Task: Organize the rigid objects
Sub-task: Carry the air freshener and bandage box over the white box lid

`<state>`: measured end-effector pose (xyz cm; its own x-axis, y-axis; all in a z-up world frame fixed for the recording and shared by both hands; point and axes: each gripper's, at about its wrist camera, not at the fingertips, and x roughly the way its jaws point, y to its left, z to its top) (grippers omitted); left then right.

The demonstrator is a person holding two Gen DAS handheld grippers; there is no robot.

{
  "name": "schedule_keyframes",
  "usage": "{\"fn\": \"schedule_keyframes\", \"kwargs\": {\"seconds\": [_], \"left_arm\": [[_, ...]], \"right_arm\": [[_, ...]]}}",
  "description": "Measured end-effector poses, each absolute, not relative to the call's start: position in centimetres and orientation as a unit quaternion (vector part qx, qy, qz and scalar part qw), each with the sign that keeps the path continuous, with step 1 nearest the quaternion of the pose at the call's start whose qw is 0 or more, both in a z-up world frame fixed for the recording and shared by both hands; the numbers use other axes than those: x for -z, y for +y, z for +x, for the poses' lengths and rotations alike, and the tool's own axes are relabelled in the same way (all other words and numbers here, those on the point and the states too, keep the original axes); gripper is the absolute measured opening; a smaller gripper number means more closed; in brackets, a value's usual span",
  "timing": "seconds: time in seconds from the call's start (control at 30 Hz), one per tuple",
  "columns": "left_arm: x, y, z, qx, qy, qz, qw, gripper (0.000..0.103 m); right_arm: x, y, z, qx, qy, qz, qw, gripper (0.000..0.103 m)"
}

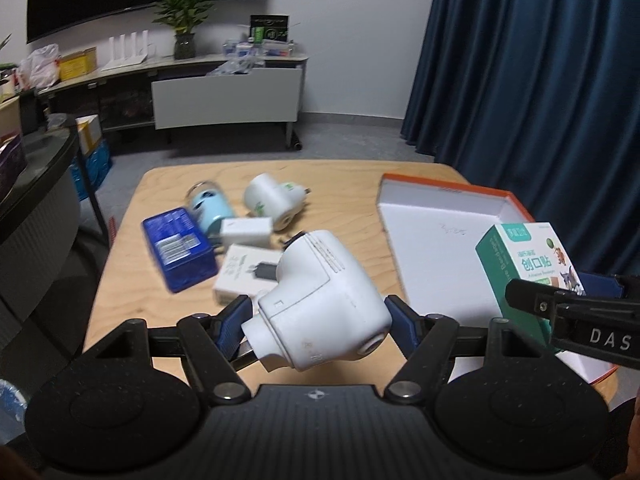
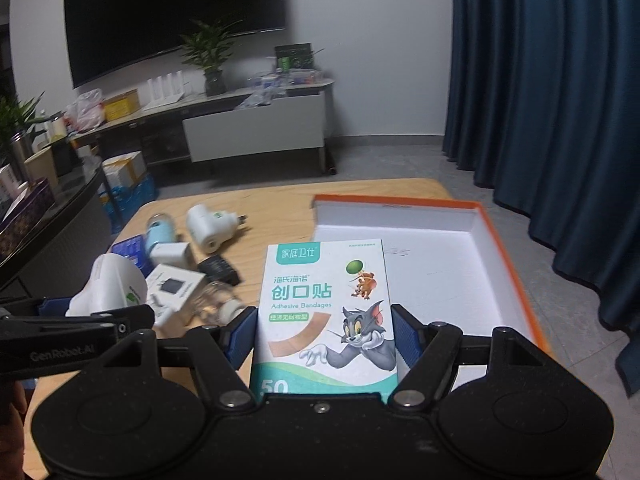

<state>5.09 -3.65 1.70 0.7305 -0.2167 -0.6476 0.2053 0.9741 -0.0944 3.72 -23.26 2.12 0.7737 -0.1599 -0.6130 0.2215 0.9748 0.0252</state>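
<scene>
Left gripper (image 1: 318, 316) clamped on white plug-in device (image 1: 320, 300), carried clear of wooden table (image 1: 340, 184). Right gripper (image 2: 324, 334) clamped on adhesive bandage box (image 2: 326, 304), flat-faced, just beside open orange-rimmed tray (image 2: 500, 248), probably for loading. Blue case (image 1: 178, 248), chargers, second white device (image 1: 272, 200) left clustered on table, unsorted.

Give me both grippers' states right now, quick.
Left gripper: closed on the white plug-in device, lifted off the table.
Right gripper: closed on the adhesive bandage box.
</scene>
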Motion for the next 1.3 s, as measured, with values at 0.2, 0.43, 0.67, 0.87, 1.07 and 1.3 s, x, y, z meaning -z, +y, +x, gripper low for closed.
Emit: {"fn": "schedule_keyframes", "kwargs": {"seconds": [0.2,0.43,0.67,0.87,1.07,1.3], "left_arm": [[-1.9,-6.4,5.9,0.136,0.355,0.001,0.925,0.073],[-2.1,-9.2,7.2,0.159,0.362,0.011,0.918,0.074],[-2.3,-11.6,8.3,0.177,0.362,0.019,0.915,0.074],[-2.2,-13.3,8.8,0.185,0.361,0.027,0.913,0.074],[-2.0,-14.3,9.4,0.188,0.364,0.031,0.912,0.074],[-1.9,-15.2,10.0,0.190,0.367,0.032,0.910,0.074]], "right_arm": [[-2.3,-25.6,3.0,0.116,0.315,0.054,0.940,0.084],[-2.7,-28.4,2.5,0.142,0.307,0.056,0.939,0.084],[-3.0,-30.5,2.3,0.158,0.296,0.053,0.941,0.084],[-2.7,-31.6,2.6,0.163,0.293,0.056,0.940,0.084],[-2.4,-32.1,3.0,0.162,0.294,0.058,0.940,0.084],[-2.2,-32.5,3.6,0.165,0.296,0.057,0.939,0.084]]}}
